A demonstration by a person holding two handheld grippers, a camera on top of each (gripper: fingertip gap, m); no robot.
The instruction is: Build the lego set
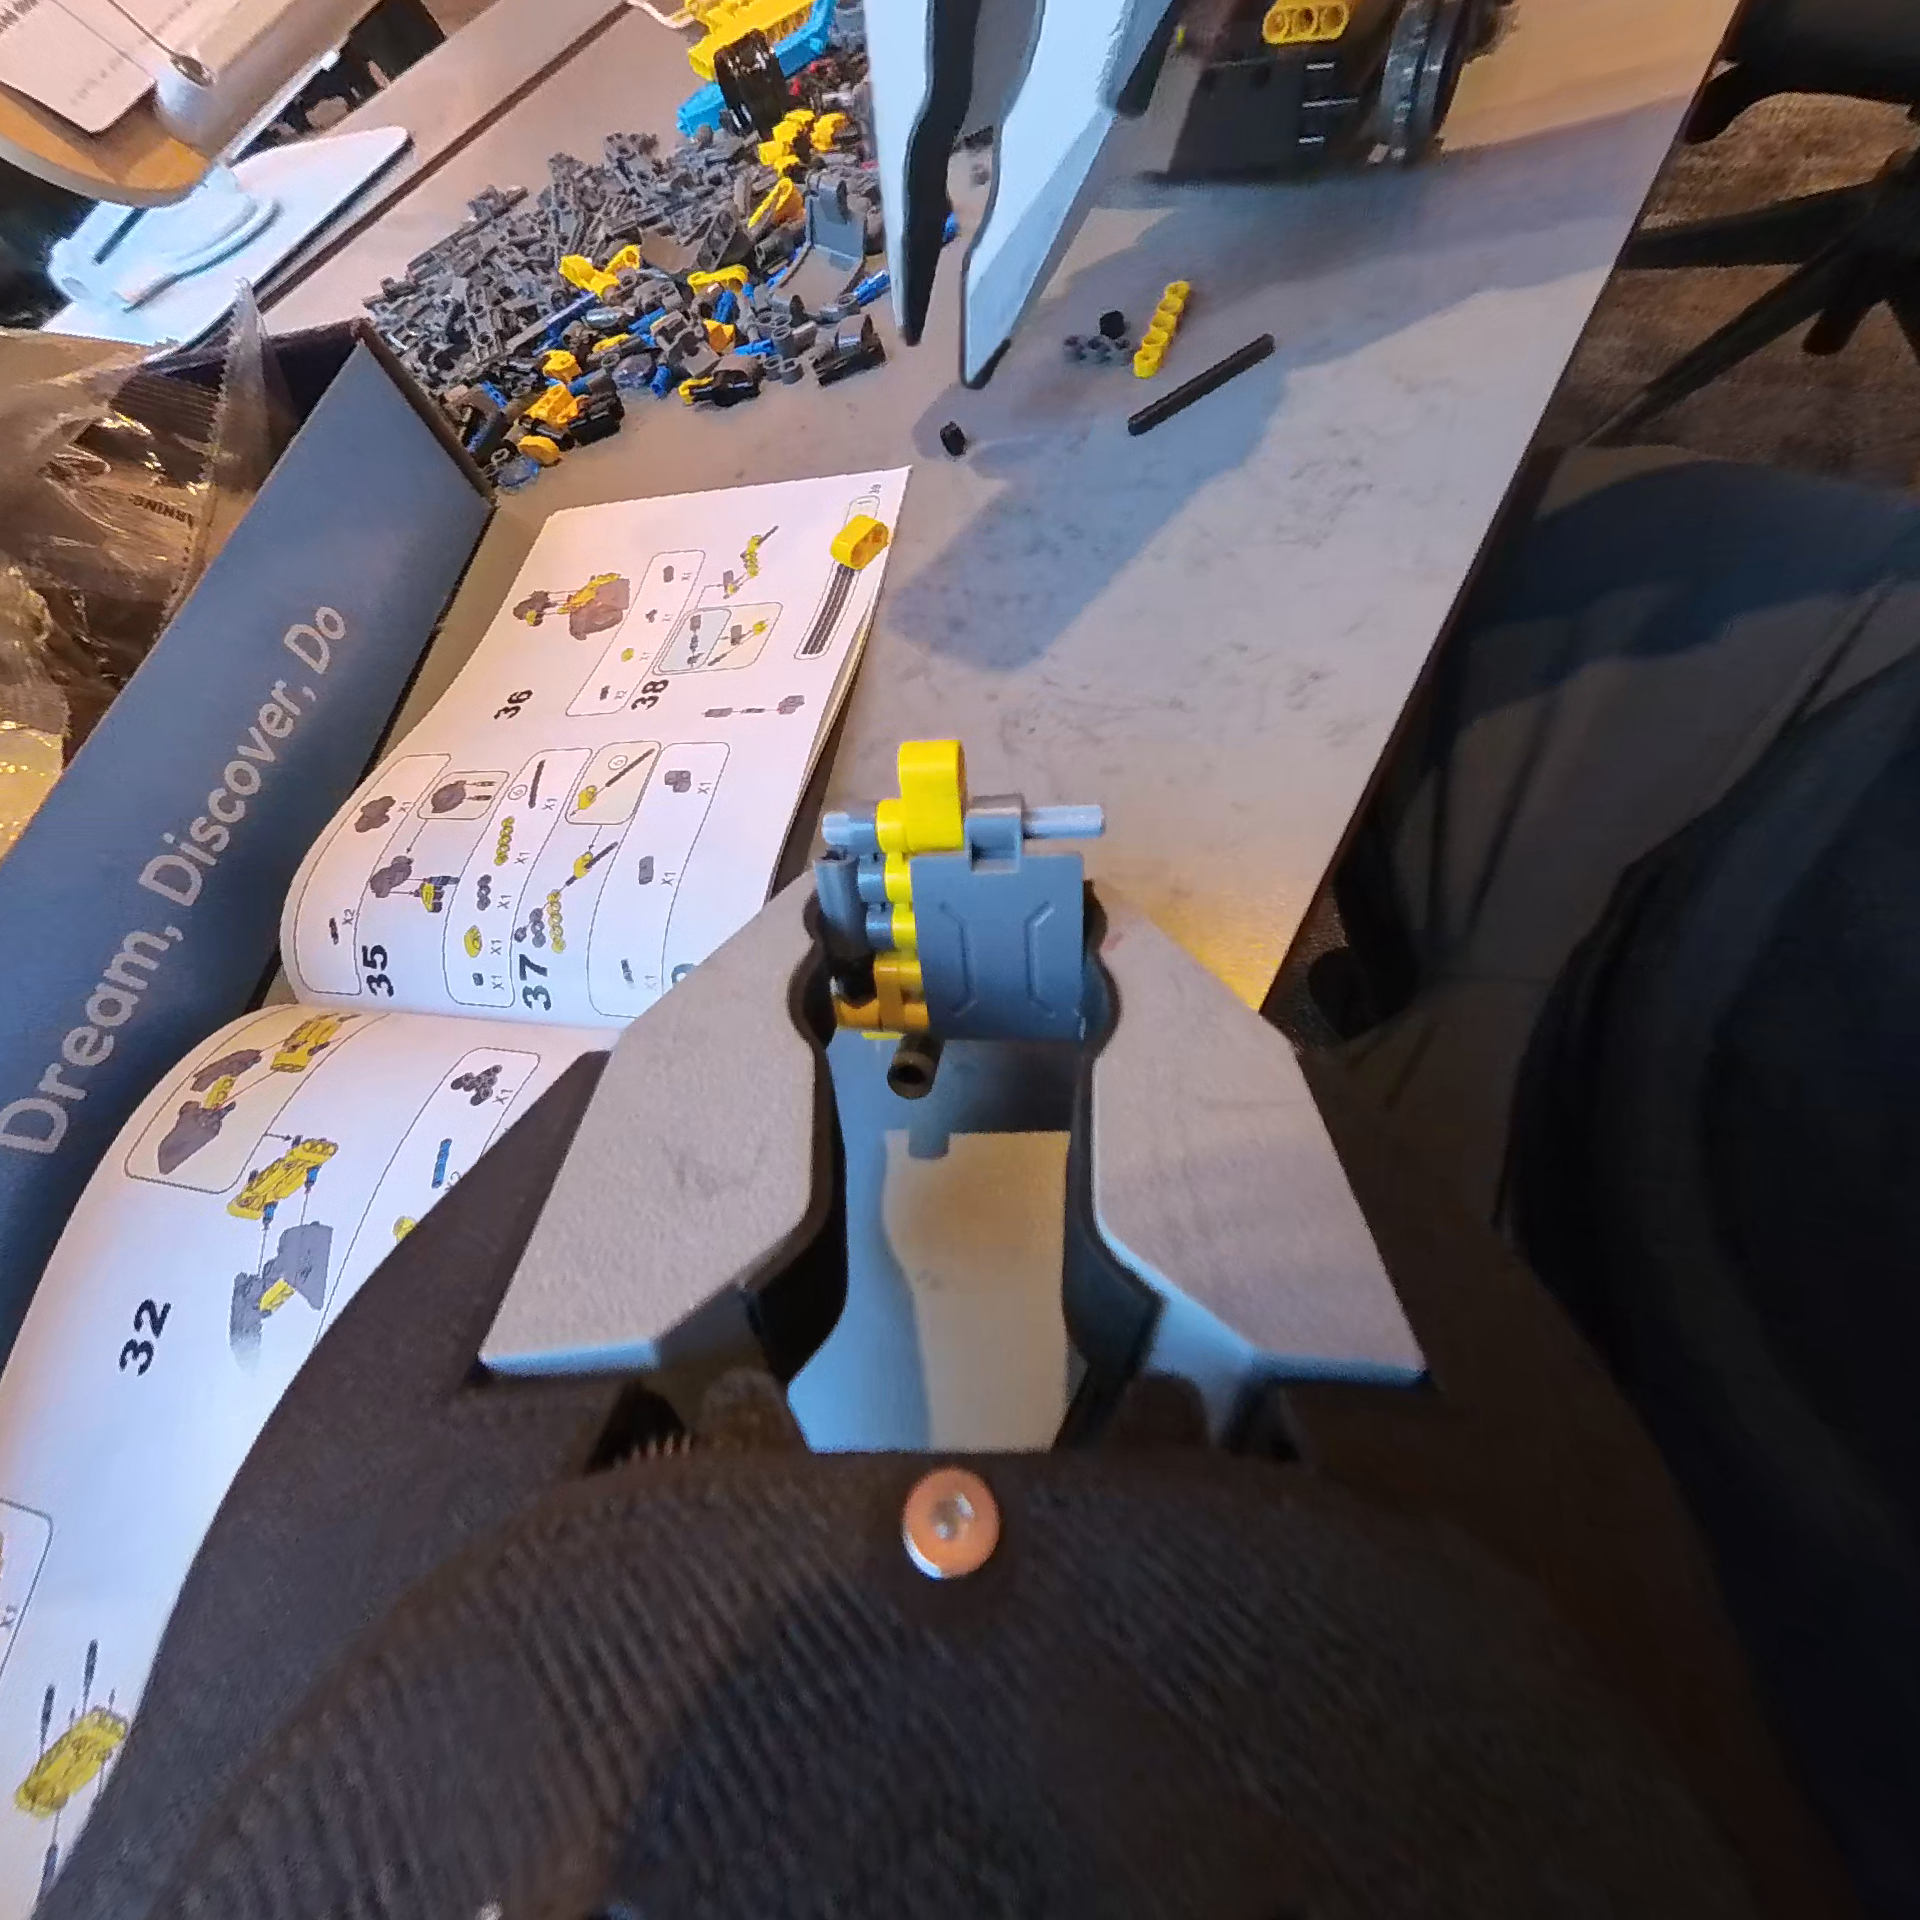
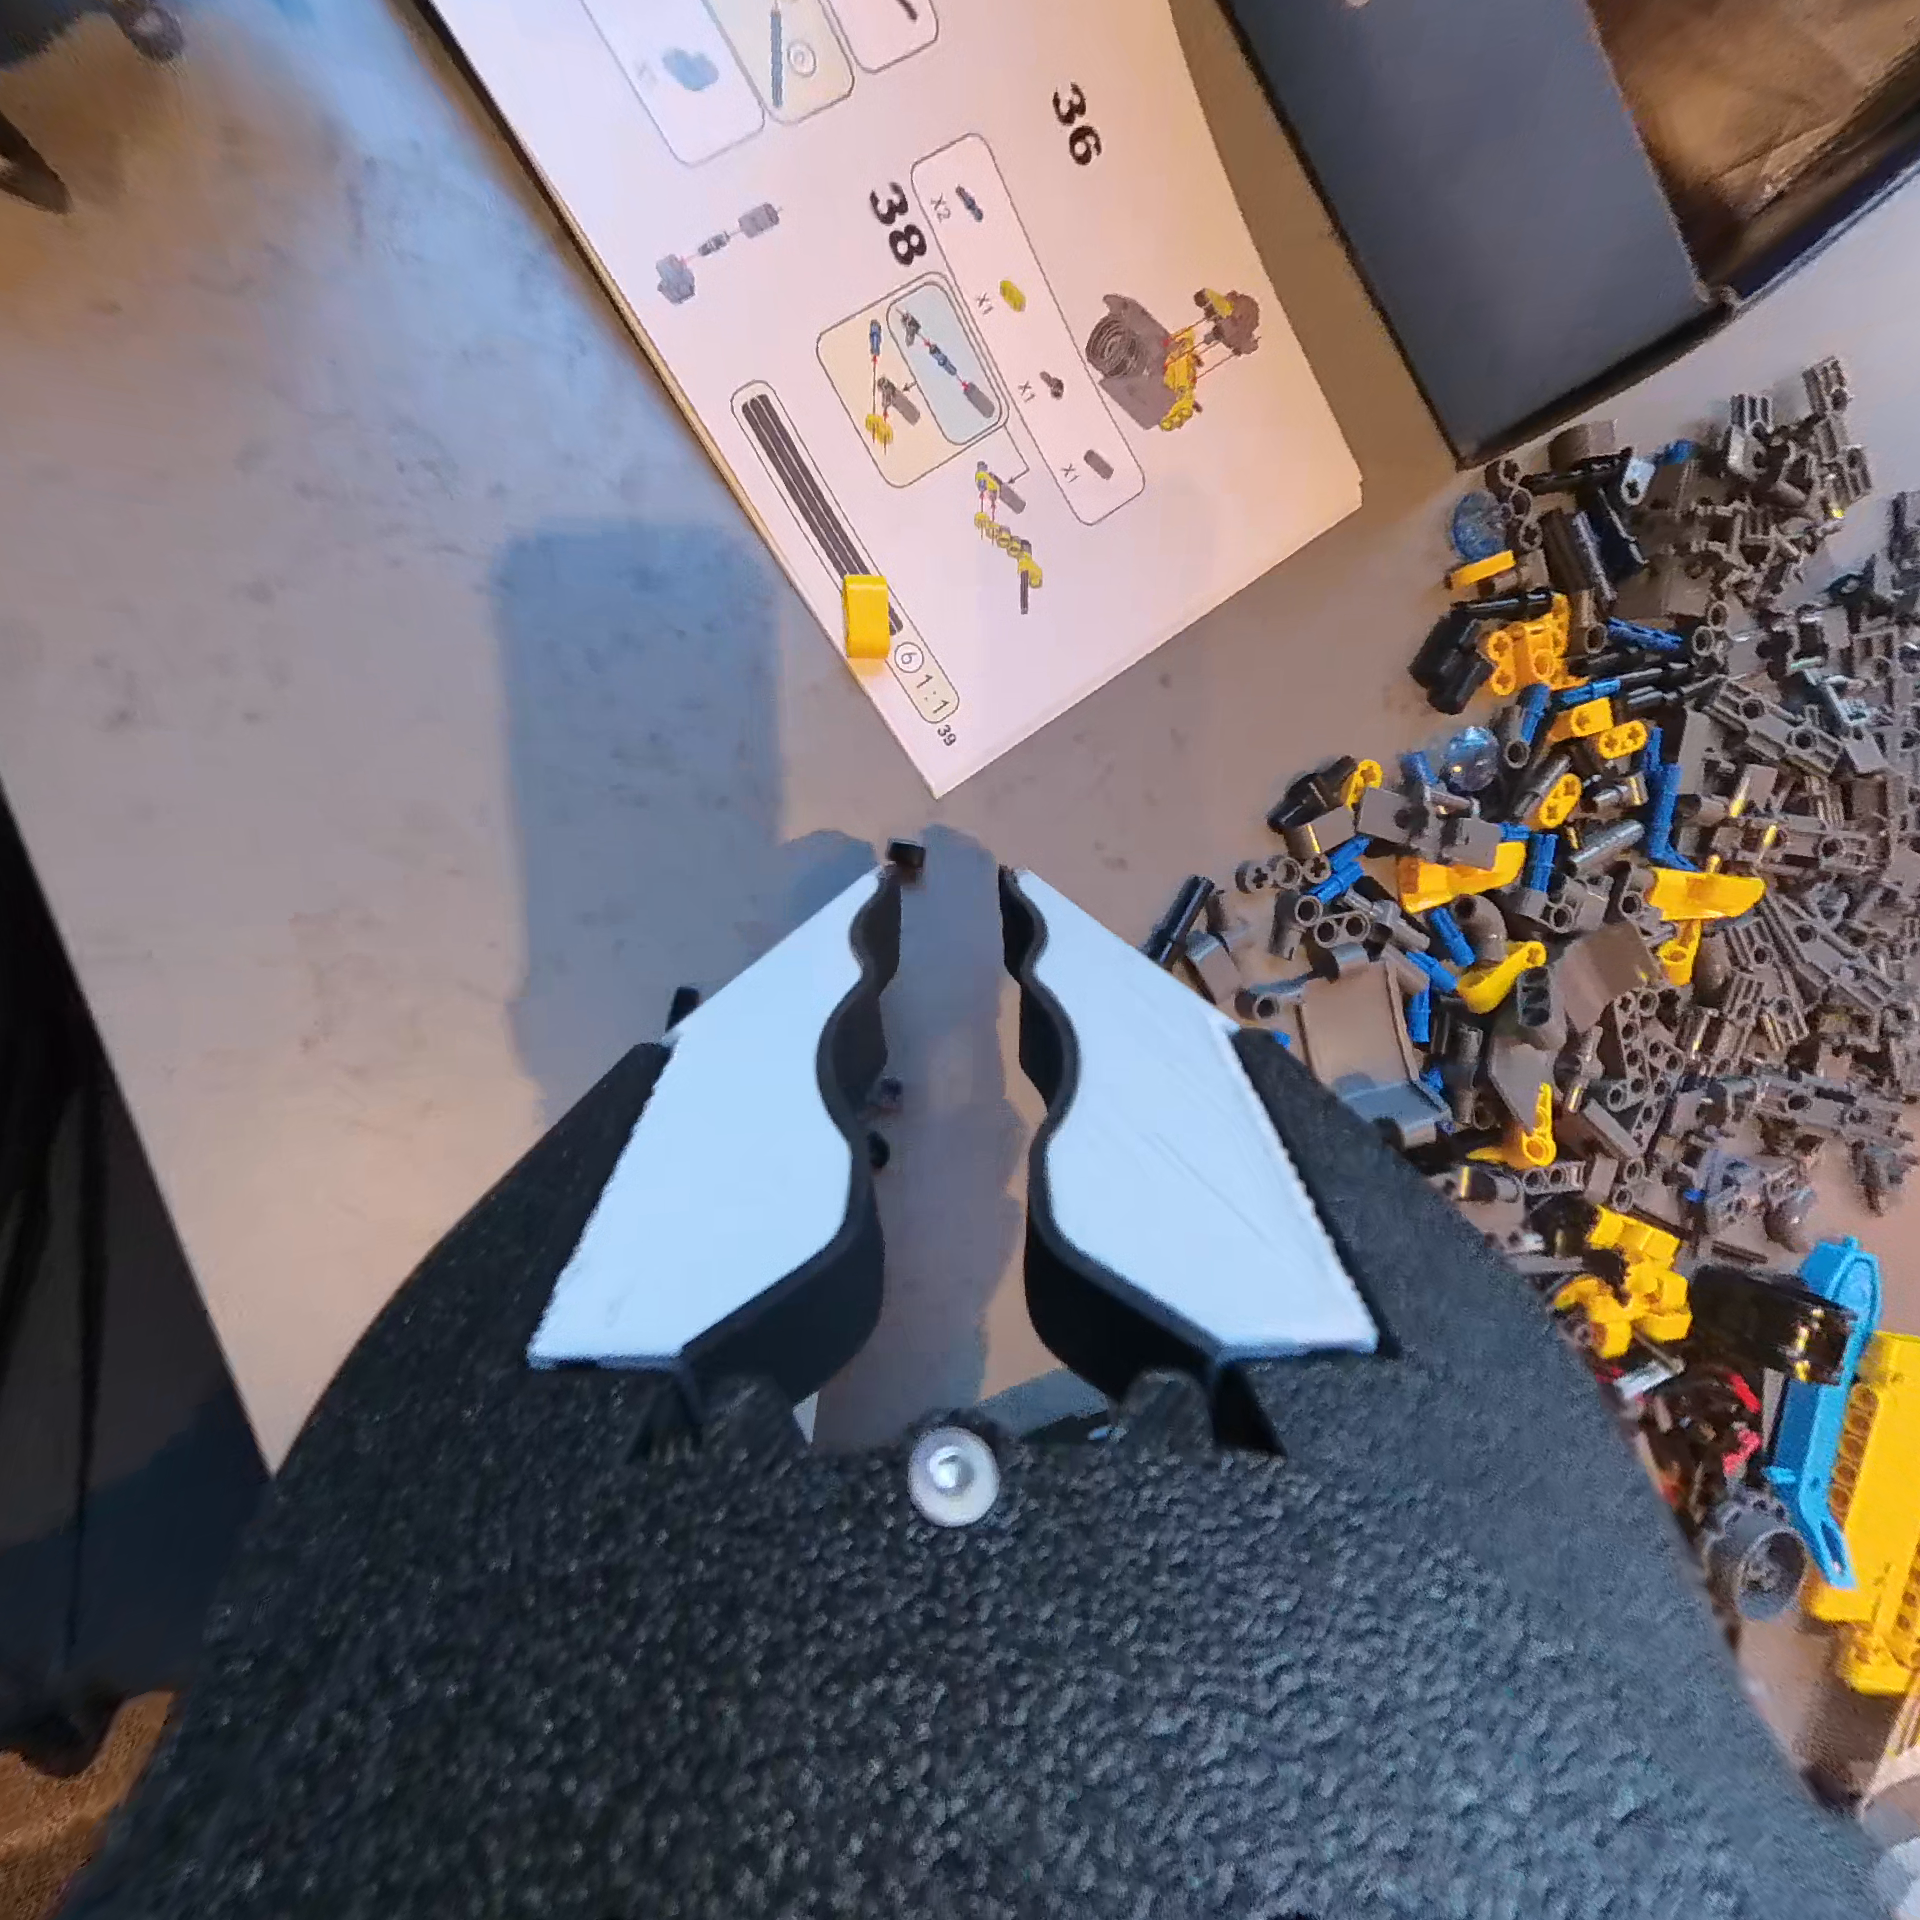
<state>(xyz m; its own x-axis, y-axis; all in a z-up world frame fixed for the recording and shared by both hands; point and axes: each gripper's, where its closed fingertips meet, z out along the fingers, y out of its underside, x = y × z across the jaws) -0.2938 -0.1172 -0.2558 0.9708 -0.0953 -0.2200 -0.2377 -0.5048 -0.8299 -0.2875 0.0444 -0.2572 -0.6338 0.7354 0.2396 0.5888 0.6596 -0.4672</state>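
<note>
At the far left of the left wrist view a dark blue cardboard box flap (image 1: 239,748) with pale lettering stands along the edge of the grey, scuffed tabletop (image 1: 1195,644), and beside it lies the open white instruction booklet (image 1: 582,810) with printed building diagrams. On the booklet's far corner sits 1 small yellow plastic connector piece (image 1: 860,541). Beyond the booklet spreads a loose pile of dark grey, blue and yellow plastic building pieces (image 1: 644,301). In the middle foreground the left gripper (image 1: 951,987), with grey fingers on a black textured body, is clenched around a small grey-and-yellow brick assembly (image 1: 966,904) that stands upright between its tips, a pale grey axle sticking out of it to the right. Farther off, the right gripper (image 1: 940,348) hangs tip-down over the table, its white-faced fingers parted with a gap between them, grasping nothing. Just beside its tips lies 1 tiny black bushing (image 1: 953,436); in the right wrist view this bushing (image 2: 905,856) lies just beyond the tip of the right gripper's (image 2: 945,883) left finger, though contact cannot be judged. To the right rest a short yellow beam with holes (image 1: 1162,328) and a thin black axle rod (image 1: 1200,383), apart from each other. At the far right edge a partly built black-and-yellow model (image 1: 1320,83) stands on the table.
</note>
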